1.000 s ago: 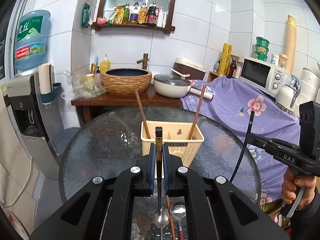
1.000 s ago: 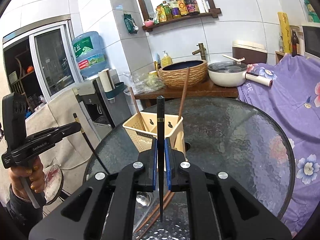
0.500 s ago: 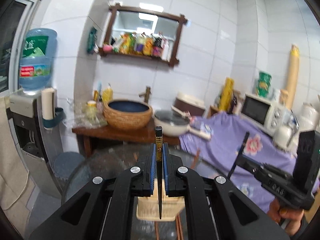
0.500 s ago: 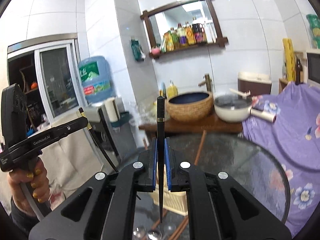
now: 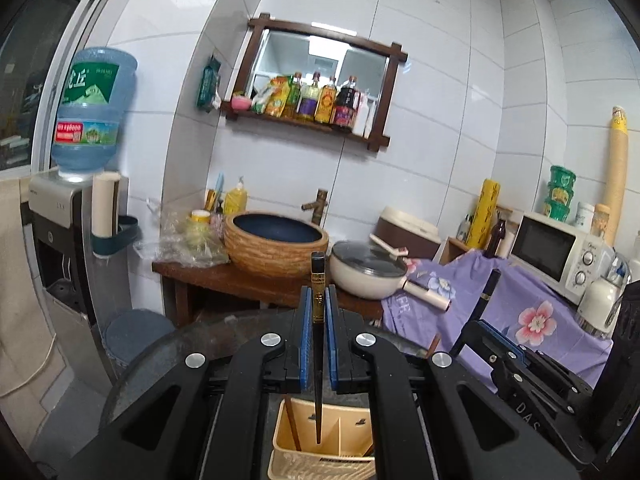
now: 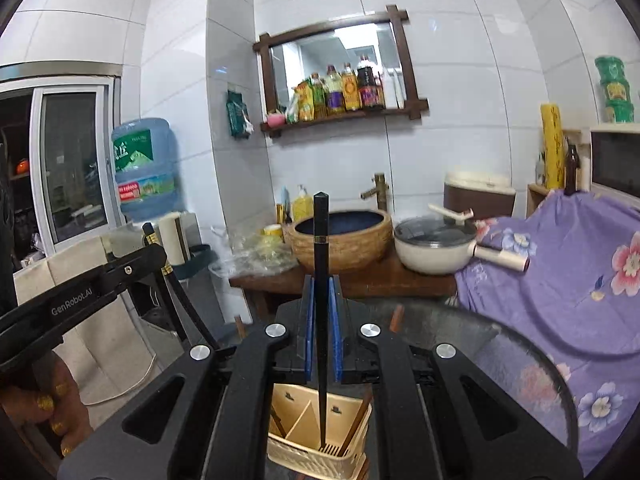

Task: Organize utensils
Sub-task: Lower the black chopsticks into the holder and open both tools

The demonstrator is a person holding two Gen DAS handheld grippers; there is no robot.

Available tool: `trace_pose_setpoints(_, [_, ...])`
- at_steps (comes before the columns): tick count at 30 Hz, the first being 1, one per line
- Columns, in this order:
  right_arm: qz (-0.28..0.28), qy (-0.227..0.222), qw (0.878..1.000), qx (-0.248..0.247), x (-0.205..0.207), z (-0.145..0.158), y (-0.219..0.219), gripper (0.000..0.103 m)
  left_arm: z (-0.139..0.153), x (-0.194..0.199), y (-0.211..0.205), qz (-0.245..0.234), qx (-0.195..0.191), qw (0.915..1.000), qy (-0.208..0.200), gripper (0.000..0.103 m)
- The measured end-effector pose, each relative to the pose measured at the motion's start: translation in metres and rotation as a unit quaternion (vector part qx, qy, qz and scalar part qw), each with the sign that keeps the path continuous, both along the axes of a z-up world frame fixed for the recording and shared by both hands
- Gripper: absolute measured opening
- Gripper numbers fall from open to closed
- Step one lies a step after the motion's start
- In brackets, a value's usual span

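Observation:
My left gripper is shut on a black chopstick with a gold band, held upright. Its lower tip hangs over the left compartment of the cream utensil basket, beside a brown chopstick that stands there. My right gripper is shut on a second black chopstick, whose tip points down into the same basket, where brown chopsticks lean. Each gripper shows in the other's view: the right gripper at the right, the left gripper at the left, held by a hand.
The basket stands on a round glass table. Behind it a wooden side table carries a woven basin and a lidded pan. A purple flowered cloth and a microwave are at the right, a water dispenser at the left.
Both grippers have risen and closed in on the basket, each still holding its black chopstick. The spoons on the table have dropped out of view, and the basket now lies right under the fingers.

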State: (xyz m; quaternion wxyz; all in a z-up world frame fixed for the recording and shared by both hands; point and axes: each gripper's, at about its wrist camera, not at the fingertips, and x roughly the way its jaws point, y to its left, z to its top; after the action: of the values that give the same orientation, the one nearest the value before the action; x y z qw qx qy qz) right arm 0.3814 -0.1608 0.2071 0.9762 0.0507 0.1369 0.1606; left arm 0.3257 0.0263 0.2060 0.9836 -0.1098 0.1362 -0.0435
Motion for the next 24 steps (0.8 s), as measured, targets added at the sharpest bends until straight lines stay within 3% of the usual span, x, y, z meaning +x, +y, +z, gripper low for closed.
trace_pose_setpoints(10, [0.0,0.049,0.999,0.003,0.011,-0.06,-0.006,0.008,-0.059,0.012,0.014,0.0,0.001,0.9986,0.054,0.007])
trace_pose_setpoints(24, [-0.005,0.06,0.998,-0.008,0.005,-0.079,-0.006,0.008,-0.089,0.016,0.016,-0.009,0.008,0.9962,0.086,0.007])
